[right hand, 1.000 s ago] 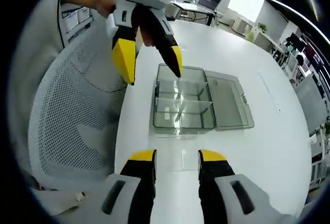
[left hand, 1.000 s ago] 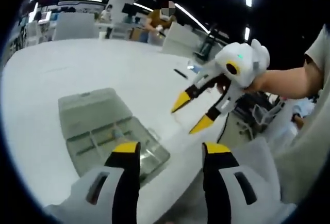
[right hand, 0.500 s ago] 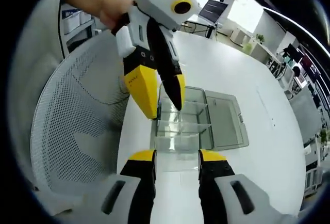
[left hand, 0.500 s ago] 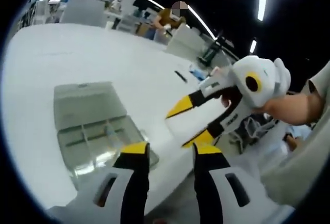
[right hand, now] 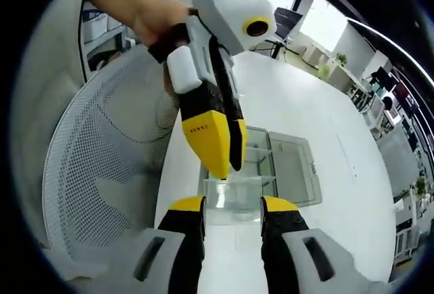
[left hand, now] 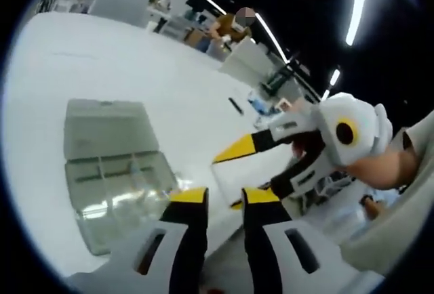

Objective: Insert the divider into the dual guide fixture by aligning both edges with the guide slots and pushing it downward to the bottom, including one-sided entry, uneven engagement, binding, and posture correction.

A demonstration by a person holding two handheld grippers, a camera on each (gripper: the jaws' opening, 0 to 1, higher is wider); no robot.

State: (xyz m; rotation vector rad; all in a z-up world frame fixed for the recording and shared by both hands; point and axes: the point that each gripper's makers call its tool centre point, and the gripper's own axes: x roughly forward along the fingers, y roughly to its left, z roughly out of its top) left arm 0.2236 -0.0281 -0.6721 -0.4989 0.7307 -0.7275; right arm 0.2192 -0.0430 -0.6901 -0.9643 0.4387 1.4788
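The divider (right hand: 232,192) is a small clear plastic plate, held across its width by my right gripper (right hand: 232,204). My left gripper (right hand: 224,165) comes down from above with its jaws nearly together, tips at the plate's upper edge; I cannot tell whether they touch it. In the left gripper view, my left gripper (left hand: 225,196) still shows a narrow gap, with the divider (left hand: 227,172) just ahead between the jaws of the right gripper (left hand: 234,175). The fixture is a clear compartment box (right hand: 261,162) (left hand: 115,179) with its lid (right hand: 291,169) (left hand: 102,128) folded open on the table beyond.
The white table (left hand: 135,64) stretches far past the box, and its near edge runs beside a grey mesh chair (right hand: 95,172). A small black pen-like item (left hand: 235,106) lies on the table. A hand (right hand: 135,3) holds the left gripper. Desks and people stand in the background.
My left gripper's jaws have narrowed steadily and it has come down to the divider in the right gripper. Both views have closed in on each other; the box stays put.
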